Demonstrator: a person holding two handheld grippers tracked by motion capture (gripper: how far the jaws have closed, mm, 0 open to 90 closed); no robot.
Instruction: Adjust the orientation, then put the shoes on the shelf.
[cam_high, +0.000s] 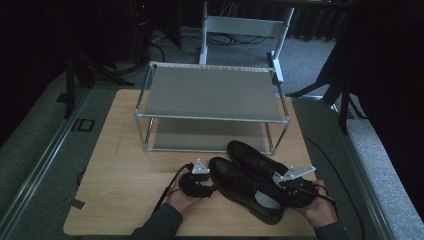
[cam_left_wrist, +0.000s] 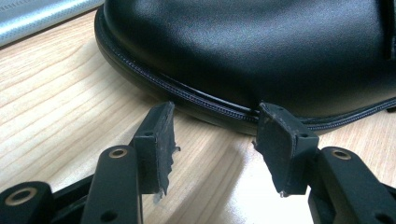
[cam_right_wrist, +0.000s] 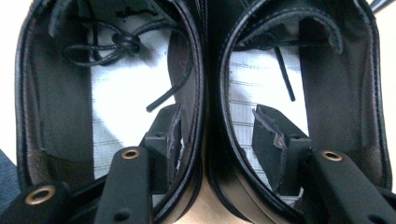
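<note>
1. Two black dress shoes (cam_high: 247, 182) lie side by side on my wooden table (cam_high: 125, 165) in the high view, toes toward the shoe rack (cam_high: 212, 107), heels toward me; my right gripper (cam_high: 292, 187) sits at the heels, my left gripper (cam_high: 202, 182) beside the near toe.
2. Left gripper view: my jaws stand apart, empty, tips just at the sole edge (cam_left_wrist: 210, 109).
3. Right gripper view: one jaw dips into each shoe, straddling the two touching inner walls (cam_right_wrist: 205, 93), not yet pinched.

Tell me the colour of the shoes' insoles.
White insoles, faintly lined; clearest in the right gripper view.
</note>
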